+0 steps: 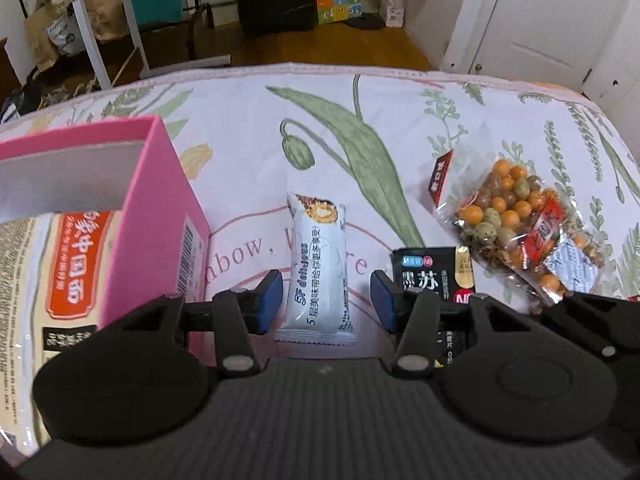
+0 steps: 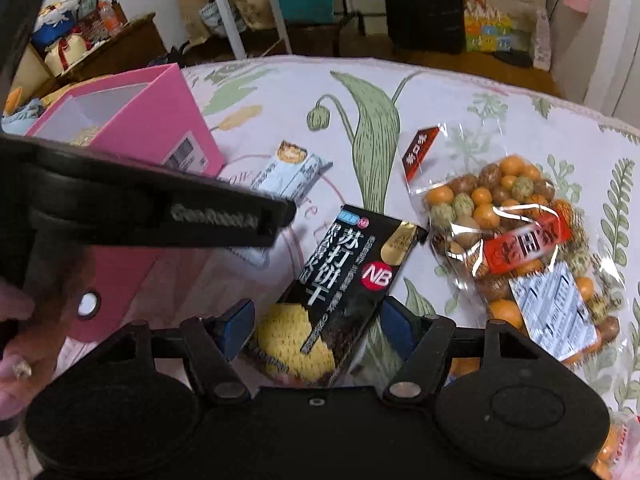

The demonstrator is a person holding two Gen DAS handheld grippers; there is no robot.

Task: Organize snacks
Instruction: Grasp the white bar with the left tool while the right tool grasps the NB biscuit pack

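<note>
A white snack bar packet (image 1: 320, 268) lies on the floral cloth (image 1: 248, 128). My left gripper (image 1: 326, 304) straddles its near end, open, with a small gap at each blue pad. To its right lie a black cracker packet (image 1: 436, 276) and a clear bag of coated nuts (image 1: 516, 216). In the right wrist view the black cracker packet (image 2: 348, 280) lies slantwise between the fingers of my right gripper (image 2: 316, 328), which is open and close around it. The pink box (image 1: 156, 216) stands at the left with a noodle pack (image 1: 76, 260) inside.
The left gripper's black body (image 2: 160, 216) crosses in front of the pink box (image 2: 132, 128), with a hand (image 2: 12, 360) at the lower left. The nut bag (image 2: 516, 248) lies right of the crackers. Beyond the cloth's far edge are bags, a rack and a door (image 1: 552, 20).
</note>
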